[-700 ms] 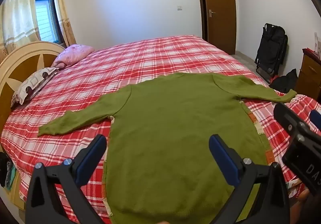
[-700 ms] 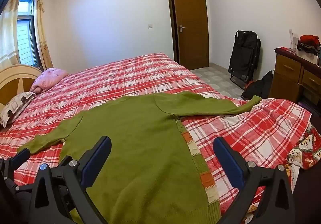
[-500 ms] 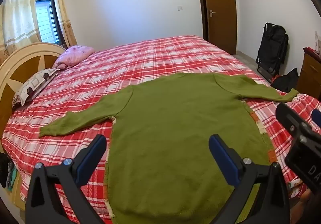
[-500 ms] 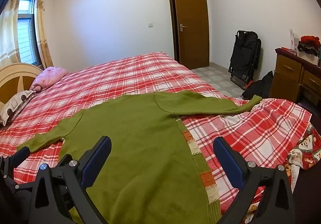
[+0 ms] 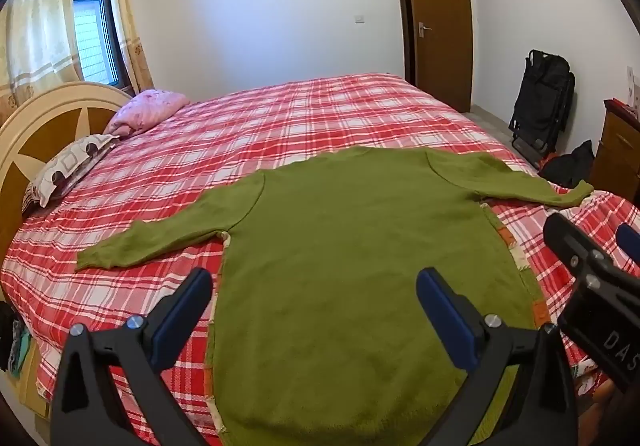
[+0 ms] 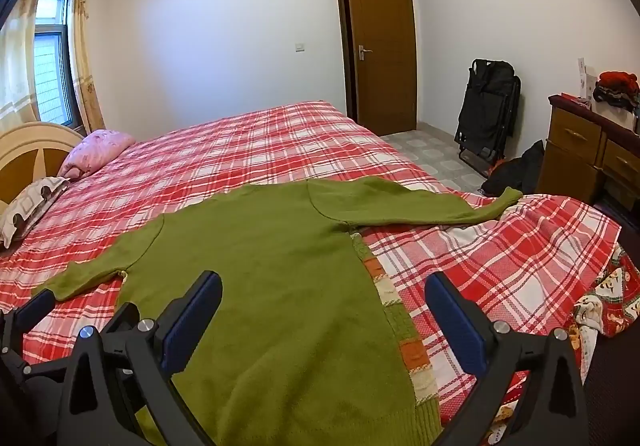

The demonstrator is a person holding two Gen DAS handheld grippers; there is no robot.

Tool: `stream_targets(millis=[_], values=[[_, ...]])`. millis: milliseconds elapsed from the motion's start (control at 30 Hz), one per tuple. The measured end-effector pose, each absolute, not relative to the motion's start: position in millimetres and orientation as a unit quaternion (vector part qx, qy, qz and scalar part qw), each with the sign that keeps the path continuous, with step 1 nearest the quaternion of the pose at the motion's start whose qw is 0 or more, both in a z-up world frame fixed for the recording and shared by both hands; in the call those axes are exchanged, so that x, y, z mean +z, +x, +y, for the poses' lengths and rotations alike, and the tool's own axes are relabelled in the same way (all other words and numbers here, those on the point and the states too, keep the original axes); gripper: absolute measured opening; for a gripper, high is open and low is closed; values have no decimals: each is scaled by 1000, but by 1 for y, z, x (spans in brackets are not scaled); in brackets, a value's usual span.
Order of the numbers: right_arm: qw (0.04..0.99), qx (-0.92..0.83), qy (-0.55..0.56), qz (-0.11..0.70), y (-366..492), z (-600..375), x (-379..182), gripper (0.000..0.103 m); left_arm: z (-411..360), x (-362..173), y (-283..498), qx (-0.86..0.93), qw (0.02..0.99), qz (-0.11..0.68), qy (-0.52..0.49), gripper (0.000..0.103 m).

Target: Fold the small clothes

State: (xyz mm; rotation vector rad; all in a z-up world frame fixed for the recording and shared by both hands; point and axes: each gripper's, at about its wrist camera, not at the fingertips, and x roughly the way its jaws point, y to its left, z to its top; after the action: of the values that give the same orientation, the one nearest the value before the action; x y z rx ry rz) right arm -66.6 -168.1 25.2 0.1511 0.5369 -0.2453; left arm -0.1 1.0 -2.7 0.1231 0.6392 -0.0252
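A small olive-green sweater (image 5: 360, 258) lies flat on the red plaid bed (image 5: 280, 134), hem nearest me, both sleeves spread sideways; an orange-and-cream patterned strip shows along its right edge. My left gripper (image 5: 314, 310) hangs open above the hem's left half, nothing between its blue pads. My right gripper (image 6: 324, 310) hangs open over the sweater's (image 6: 272, 266) right side and patterned edge, empty too. Each gripper shows at the edge of the other's view.
Two pillows (image 5: 100, 142) lie by the headboard (image 5: 36, 130) at left. A brown door (image 6: 380, 46), a folded black chair (image 6: 486, 106), a dark bag on the floor and a wooden dresser (image 6: 592, 154) stand at right. A patterned cloth (image 6: 600, 298) hangs off the bed's corner.
Both views have drifted very slightly, the sweater sitting a touch lower in frame. The grippers stay wide and the sweater has not moved.
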Motion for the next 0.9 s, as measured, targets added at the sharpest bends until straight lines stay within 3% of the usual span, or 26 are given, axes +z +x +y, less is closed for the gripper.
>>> stream_targets(millis=[900], values=[[951,-121,77,275,-63,-169,21,102,-3,-5,-1,-20,945,320,62,103]])
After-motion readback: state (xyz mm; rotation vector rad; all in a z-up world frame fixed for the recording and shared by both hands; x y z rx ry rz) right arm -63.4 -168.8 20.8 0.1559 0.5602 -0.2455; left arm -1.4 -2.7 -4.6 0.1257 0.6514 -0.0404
